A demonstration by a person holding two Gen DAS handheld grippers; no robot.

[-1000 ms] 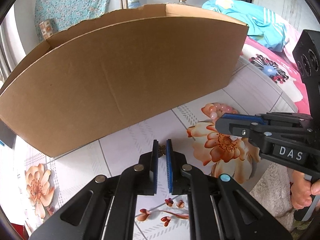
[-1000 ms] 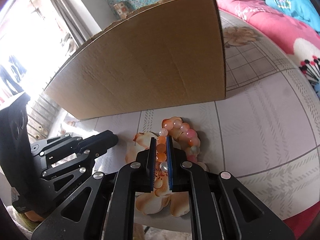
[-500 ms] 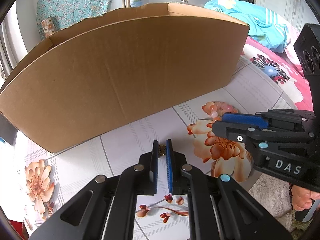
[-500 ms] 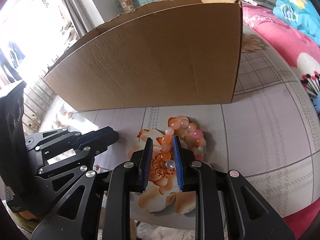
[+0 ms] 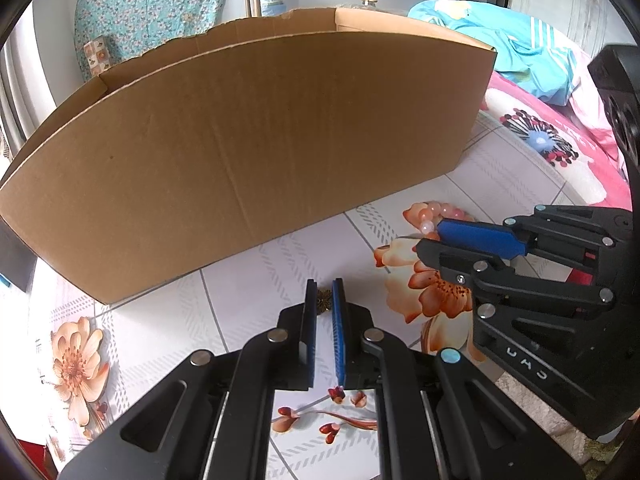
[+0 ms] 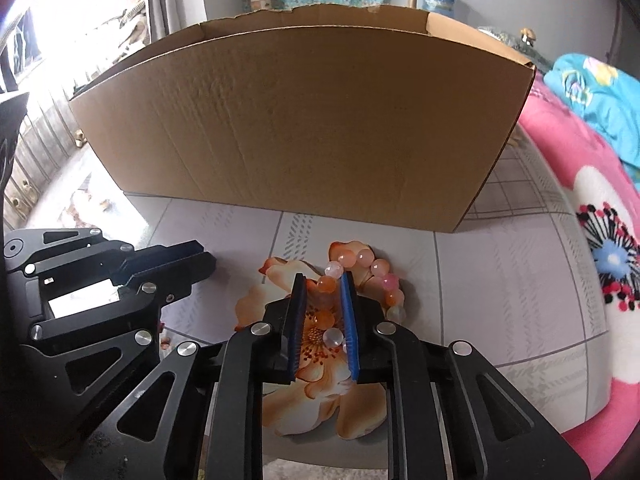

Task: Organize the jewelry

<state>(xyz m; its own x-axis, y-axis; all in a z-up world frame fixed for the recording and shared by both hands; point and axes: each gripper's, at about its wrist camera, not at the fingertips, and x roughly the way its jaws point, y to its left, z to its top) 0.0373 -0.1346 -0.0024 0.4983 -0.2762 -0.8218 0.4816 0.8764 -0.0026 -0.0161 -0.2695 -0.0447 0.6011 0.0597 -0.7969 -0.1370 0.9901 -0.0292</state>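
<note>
Right wrist view: right gripper [image 6: 323,280] straddles one side of the pink-and-orange round-bead bracelet [image 6: 362,276] lying on the white floral tablecloth [image 6: 500,280], just in front of the big open brown cardboard box [image 6: 304,128]. Its jaws have just been closing, beads between them, pads not clearly pressing. Left gripper [image 5: 324,300], nearly closed, pinches a small dark brown jewelry piece [image 5: 323,301] at the fingertips, near the box wall.
</note>
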